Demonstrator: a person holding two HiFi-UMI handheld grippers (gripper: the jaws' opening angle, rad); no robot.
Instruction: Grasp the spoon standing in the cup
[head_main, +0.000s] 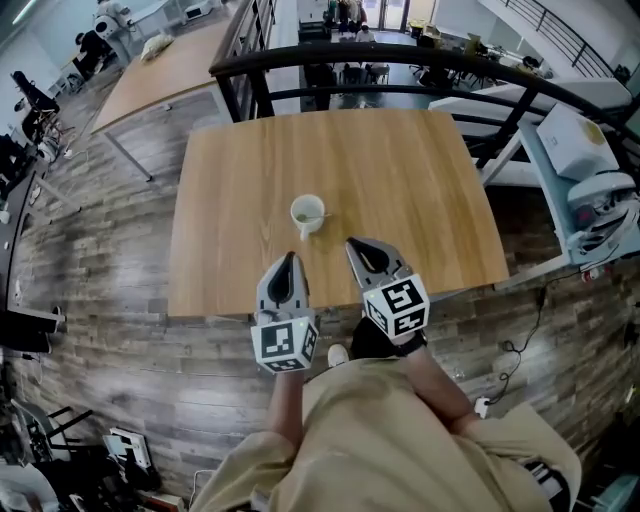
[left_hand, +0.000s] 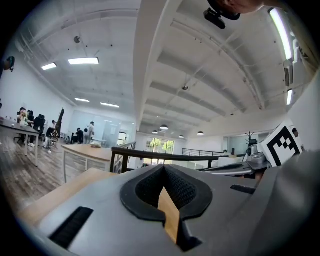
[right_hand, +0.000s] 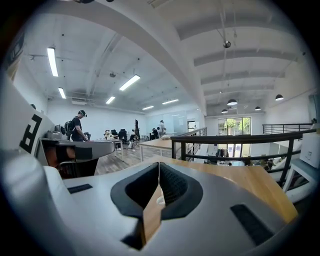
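Note:
A small white cup (head_main: 306, 212) stands near the middle of the wooden table (head_main: 400, 180), its handle turned toward me. A thin sliver at its right rim may be the spoon (head_main: 323, 213); it is too small to make out. My left gripper (head_main: 290, 260) hovers over the table's near edge, just short of the cup, shut and empty. My right gripper (head_main: 355, 246) sits beside it, to the cup's near right, also shut with nothing held. In the right gripper view, the gripper (right_hand: 159, 165) shows closed tips and a bit of the white cup (right_hand: 159, 201) behind the pads. The left gripper (left_hand: 163, 167) shows closed tips too.
A black railing (head_main: 400, 60) runs behind the table's far edge. A white desk with equipment (head_main: 585, 160) stands to the right, another wooden table (head_main: 160, 70) at the far left. Cables lie on the plank floor (head_main: 520, 350) at the right.

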